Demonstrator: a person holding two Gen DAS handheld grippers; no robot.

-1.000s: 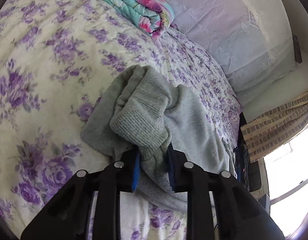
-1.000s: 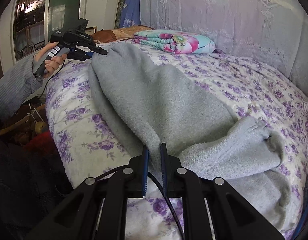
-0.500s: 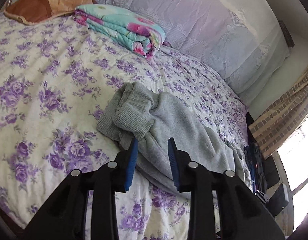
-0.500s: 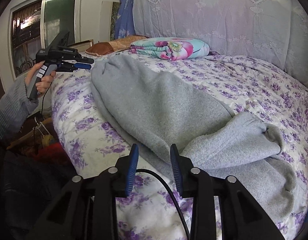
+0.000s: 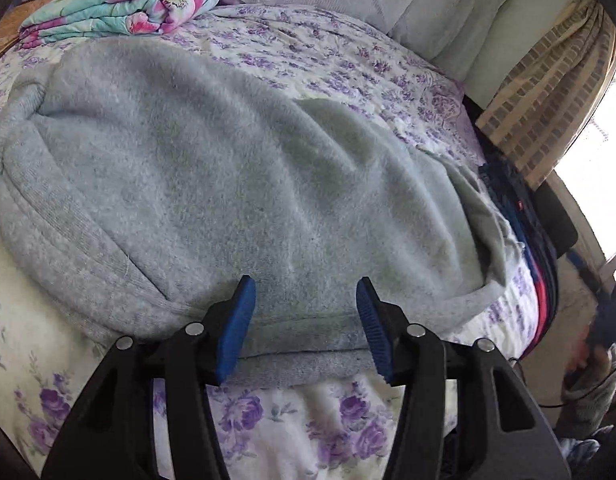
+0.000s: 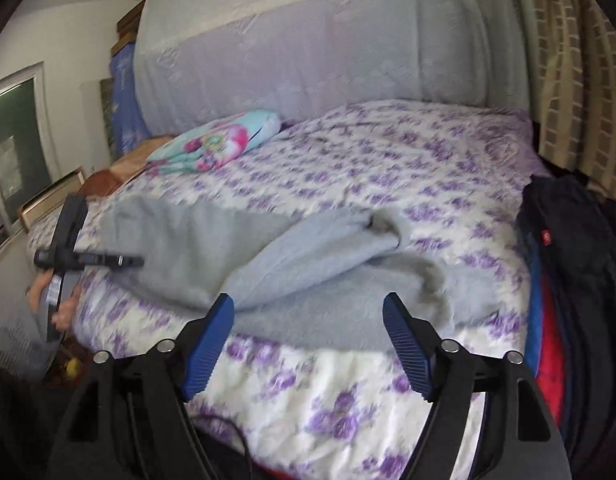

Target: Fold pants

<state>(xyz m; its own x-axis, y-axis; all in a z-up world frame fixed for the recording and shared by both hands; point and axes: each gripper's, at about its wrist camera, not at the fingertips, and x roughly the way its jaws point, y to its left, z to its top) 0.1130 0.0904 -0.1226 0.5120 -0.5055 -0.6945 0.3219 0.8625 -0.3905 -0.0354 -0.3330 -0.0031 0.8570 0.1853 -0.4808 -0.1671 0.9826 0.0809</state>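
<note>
The grey fleece pants [image 5: 236, 184] lie folded over on the floral bed sheet [image 5: 347, 60], ribbed cuff end at the left. My left gripper [image 5: 306, 300] is open and empty, its blue pads just over the near edge of the pants. In the right wrist view the pants [image 6: 308, 264] stretch across the bed's near side, one leg lying over the other. My right gripper [image 6: 308, 312] is wide open and empty, a little before the pants' near edge. The left gripper [image 6: 126, 261] shows there at the left, held in a hand.
A folded turquoise floral blanket [image 5: 120, 8] lies at the bed's far side, also in the right wrist view [image 6: 216, 142]. A lilac padded headboard [image 6: 308, 48] stands behind. Dark blue and red clothes [image 6: 563, 264] pile at the bed's right edge. Checked curtains [image 5: 547, 92] hang right.
Both grippers let go of the pants and opened wide. The left one moved in low over the pants; the right one pulled back and swung right.
</note>
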